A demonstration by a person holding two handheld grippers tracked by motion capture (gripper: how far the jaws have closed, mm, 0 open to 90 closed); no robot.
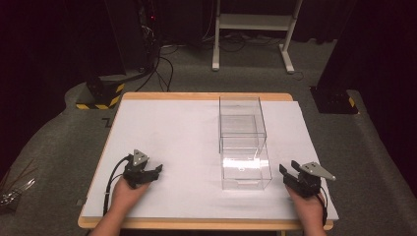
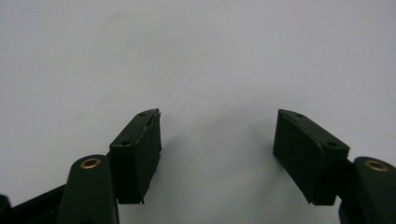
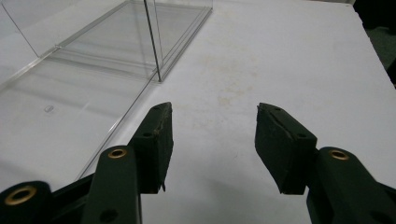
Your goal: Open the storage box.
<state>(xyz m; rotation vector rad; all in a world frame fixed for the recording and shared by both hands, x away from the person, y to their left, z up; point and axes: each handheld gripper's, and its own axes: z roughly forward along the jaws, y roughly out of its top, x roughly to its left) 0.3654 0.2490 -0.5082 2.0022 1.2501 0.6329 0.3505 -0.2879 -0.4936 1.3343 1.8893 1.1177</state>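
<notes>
**Both grippers spread and empty, flanking the clear box**

The left gripper [image 1: 158, 170] rests low at the near left of the tabletop [image 1: 172, 128], its jaws spread wide with nothing between them — in the left gripper view [image 2: 217, 135] only bare white surface lies in the gap. The right gripper [image 1: 287, 169] sits at the near right, jaws likewise wide apart and holding nothing; in the right gripper view [image 3: 212, 140] the white sheet shows between them.

The clear box [image 1: 243, 142] — a transparent case standing right of centre, with what looks like a drawer part drawn out toward the person — lies between the two grippers, nearer the right one. In the right gripper view its wall [image 3: 107, 70] runs just beside the jaw on that view's left, apart from it as far as I can tell.

Open white surface stretches from the left gripper to the box and on to the far edge. To the right of the right gripper the sheet's edge is near.

Both hands [image 1: 129, 194] come in from the near edge, the grippers angled inward toward the box, with a grey plate atop each gripper.
</notes>
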